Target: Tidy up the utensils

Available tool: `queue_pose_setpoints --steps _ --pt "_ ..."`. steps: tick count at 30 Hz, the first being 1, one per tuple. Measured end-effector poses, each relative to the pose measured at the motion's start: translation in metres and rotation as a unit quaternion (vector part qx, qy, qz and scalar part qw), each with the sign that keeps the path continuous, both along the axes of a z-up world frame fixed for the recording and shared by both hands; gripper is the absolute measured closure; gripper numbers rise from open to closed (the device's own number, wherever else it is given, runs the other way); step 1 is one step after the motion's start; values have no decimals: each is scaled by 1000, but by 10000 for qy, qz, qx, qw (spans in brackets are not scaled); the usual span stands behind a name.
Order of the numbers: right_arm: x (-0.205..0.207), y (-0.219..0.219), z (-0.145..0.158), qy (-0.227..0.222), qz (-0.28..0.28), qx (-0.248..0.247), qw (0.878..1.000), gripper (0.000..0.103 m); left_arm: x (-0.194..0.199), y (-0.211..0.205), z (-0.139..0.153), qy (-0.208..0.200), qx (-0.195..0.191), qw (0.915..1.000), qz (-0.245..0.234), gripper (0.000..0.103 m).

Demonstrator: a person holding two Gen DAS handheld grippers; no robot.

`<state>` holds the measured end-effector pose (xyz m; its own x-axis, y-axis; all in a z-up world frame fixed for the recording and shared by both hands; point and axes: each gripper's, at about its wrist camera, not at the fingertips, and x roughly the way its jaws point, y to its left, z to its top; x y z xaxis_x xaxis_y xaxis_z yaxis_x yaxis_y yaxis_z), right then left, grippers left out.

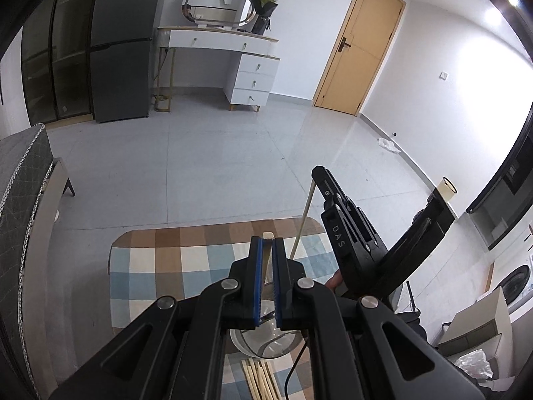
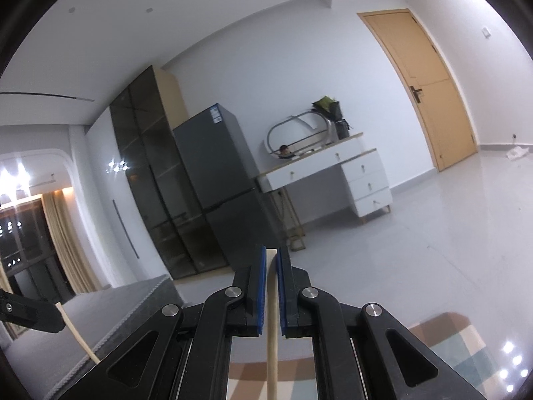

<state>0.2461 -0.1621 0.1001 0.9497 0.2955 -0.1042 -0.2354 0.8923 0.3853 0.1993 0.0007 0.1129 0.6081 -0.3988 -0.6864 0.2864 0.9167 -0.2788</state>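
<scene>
My left gripper [image 1: 266, 243] is shut on a pale wooden chopstick [image 1: 267, 235] whose end sticks out past the blue pads, above a clear glass jar [image 1: 263, 336] on the checked tablecloth [image 1: 160, 266]. Several more chopsticks [image 1: 260, 380] lie on the cloth below the jar. My right gripper [image 2: 272, 255] is shut on another wooden chopstick [image 2: 271, 333]. In the left wrist view the right gripper [image 1: 346, 233] stands at the right with its chopstick [image 1: 304, 220] slanting up. In the right wrist view the left gripper's finger [image 2: 30, 313] and its chopstick [image 2: 76, 333] show at the left edge.
The table's far edge [image 1: 213, 226] drops to a grey tiled floor. A grey sofa [image 1: 20, 200] stands at the left. A fridge [image 1: 120, 43], a white dressing table [image 1: 246, 60] and a wooden door [image 1: 359, 43] line the far wall. Boxes [image 1: 476, 326] sit at the right.
</scene>
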Motion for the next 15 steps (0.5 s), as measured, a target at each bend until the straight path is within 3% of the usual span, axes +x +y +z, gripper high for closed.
queue_pose_setpoints --steps 15 --pt "-16 -9 -10 -172 43 -236 9996 97 -8 -10 -14 297 119 9994 -97 102"
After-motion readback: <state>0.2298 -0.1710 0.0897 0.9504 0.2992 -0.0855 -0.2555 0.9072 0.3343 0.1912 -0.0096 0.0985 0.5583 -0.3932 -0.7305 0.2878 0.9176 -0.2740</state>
